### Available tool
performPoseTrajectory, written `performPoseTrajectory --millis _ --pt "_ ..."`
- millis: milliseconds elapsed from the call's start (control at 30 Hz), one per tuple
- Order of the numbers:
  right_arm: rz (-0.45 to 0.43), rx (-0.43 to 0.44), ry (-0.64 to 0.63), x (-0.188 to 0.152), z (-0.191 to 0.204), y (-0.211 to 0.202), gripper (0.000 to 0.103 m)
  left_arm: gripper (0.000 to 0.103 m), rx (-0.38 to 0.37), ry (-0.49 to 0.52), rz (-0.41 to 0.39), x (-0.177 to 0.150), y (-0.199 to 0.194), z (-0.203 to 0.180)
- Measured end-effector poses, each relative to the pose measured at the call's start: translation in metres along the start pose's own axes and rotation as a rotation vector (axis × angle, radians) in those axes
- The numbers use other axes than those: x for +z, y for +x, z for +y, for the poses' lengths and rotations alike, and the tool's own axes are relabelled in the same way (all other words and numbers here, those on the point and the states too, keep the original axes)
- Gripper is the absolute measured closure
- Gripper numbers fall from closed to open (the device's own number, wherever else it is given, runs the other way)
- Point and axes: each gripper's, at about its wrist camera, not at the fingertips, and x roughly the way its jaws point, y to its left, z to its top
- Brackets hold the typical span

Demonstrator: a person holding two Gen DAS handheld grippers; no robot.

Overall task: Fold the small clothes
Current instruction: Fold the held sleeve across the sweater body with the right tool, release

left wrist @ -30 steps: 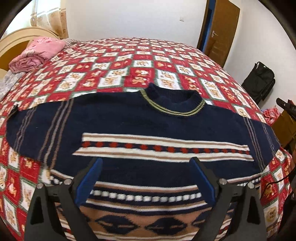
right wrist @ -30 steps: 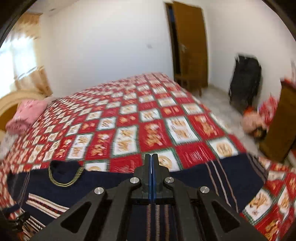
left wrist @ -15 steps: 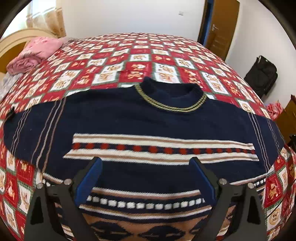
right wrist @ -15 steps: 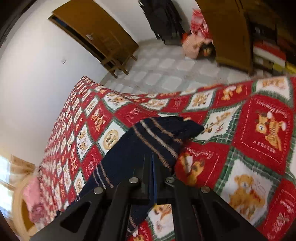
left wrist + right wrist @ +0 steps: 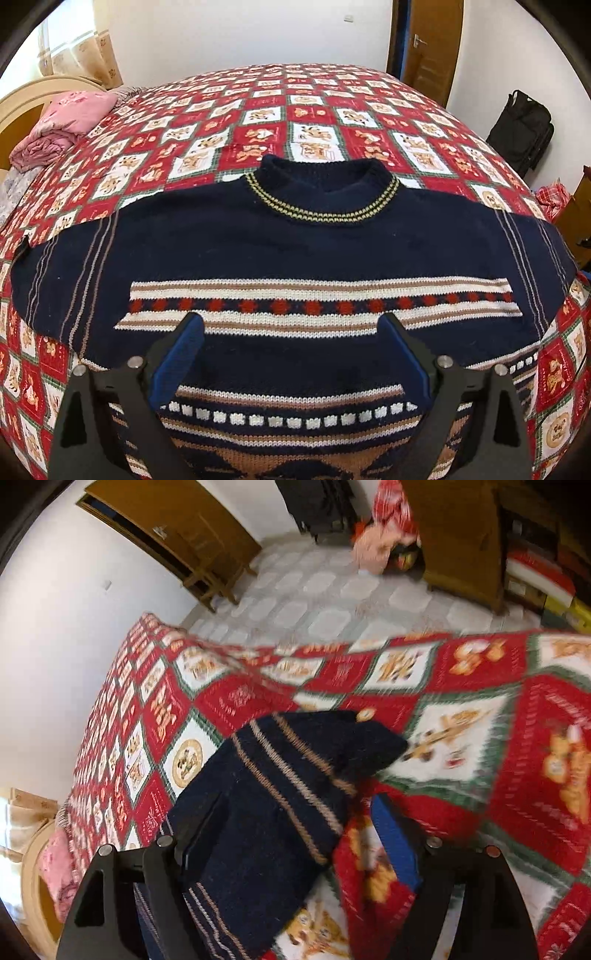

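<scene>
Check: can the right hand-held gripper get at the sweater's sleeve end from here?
Probably yes. The right hand-held gripper has just been opening, and the sleeve end lies flat on the bedspread between its jaws, unpinched. Nothing covers the cuff.

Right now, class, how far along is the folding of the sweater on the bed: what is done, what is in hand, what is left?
Done: the navy sweater lies spread flat, front up, on the red quilt.

In hand: the right gripper has just been opening; its jaws straddle the sleeve without pressing it. The left gripper is open above the chest.

Left: every fold; none shows.
</scene>
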Motion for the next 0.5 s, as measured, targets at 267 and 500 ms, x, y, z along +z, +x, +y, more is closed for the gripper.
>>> performPoseTrajectory --millis 267,500 --pt "-0.080 -0.064 0.081 0.007 0.005 0.010 0.086 0.006 0.014 -0.019 0.002 0.001 -0.001 0.004" --pt "-0.174 -0.061 0.029 -0.010 0.006 -0.005 0.090 0.006 -0.001 -0.032 -0.002 -0.002 -0.003 0.011"
